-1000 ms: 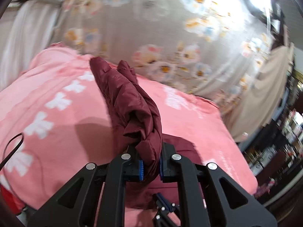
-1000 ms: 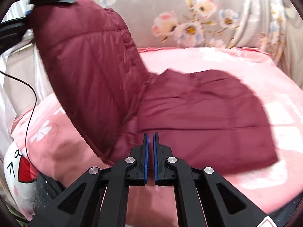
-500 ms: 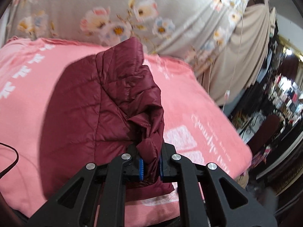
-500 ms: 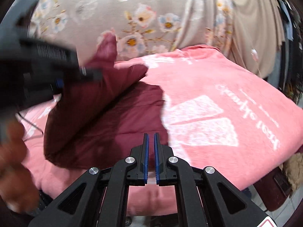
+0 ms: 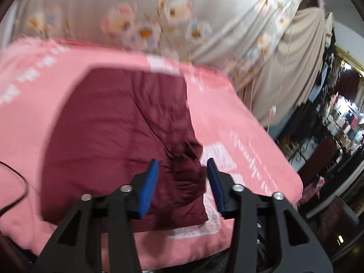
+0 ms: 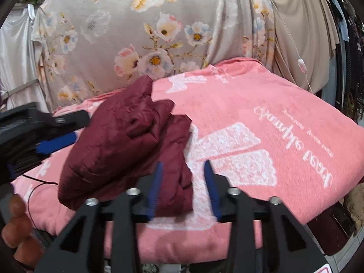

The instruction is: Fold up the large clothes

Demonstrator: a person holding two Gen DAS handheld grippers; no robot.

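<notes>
A maroon quilted jacket lies folded on the pink blanket over the table. My left gripper hovers at the jacket's near right corner, its jaws opening; the crumpled corner sits between the blue pads and neither presses on it. In the right wrist view the jacket bulges up in loose folds. My right gripper is low over its near right edge, jaws opening, with cloth between the pads but not gripped. The left gripper shows at the left, beside the jacket.
A grey floral curtain hangs behind the table and a beige curtain to the right. A black cable runs over the blanket's left side. A hand's fingers show at lower left. Cluttered shelves stand beyond the right edge.
The left gripper carried the jacket's flap across, lowered it onto the rest and let go. Both grippers went from shut to open. The right gripper swung toward the jacket's near right edge.
</notes>
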